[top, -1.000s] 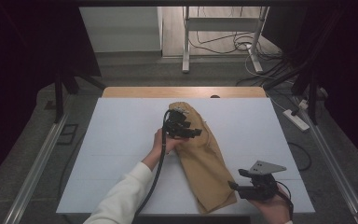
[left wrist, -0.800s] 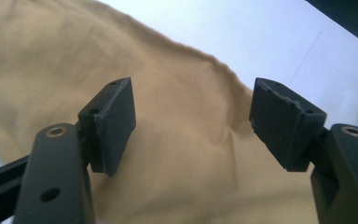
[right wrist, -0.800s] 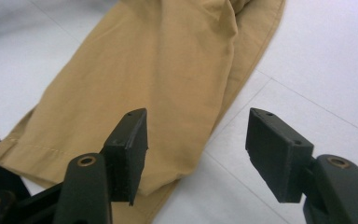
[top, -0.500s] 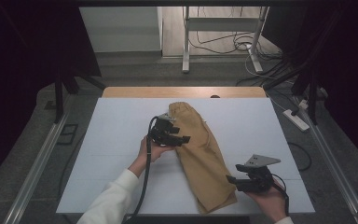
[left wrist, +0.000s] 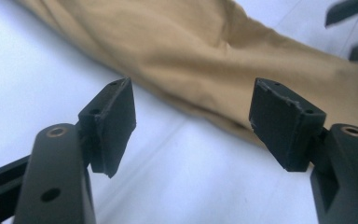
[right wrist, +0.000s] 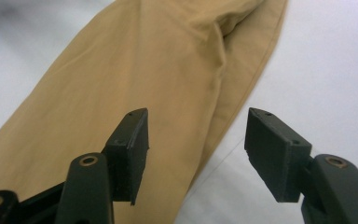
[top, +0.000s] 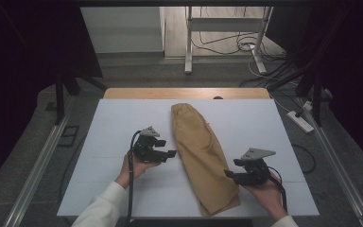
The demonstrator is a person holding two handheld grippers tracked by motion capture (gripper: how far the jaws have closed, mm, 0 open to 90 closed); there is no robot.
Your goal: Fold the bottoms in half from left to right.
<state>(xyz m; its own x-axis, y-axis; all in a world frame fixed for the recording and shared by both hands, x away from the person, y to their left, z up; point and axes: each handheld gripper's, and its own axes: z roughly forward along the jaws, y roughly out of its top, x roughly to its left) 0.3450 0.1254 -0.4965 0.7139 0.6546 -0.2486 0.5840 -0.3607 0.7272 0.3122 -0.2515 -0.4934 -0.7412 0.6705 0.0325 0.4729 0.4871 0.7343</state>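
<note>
The left gripper point(top: 170, 153) hovers over the white surface point(top: 99, 156) with jaws wide and nothing between them; the folded tan trousers point(top: 201, 156) lie just ahead of its tips. The right gripper point(top: 228, 175) has just been narrowing slightly, its jaws apart and empty, poised at the trousers' right edge, near the hem end.
</note>
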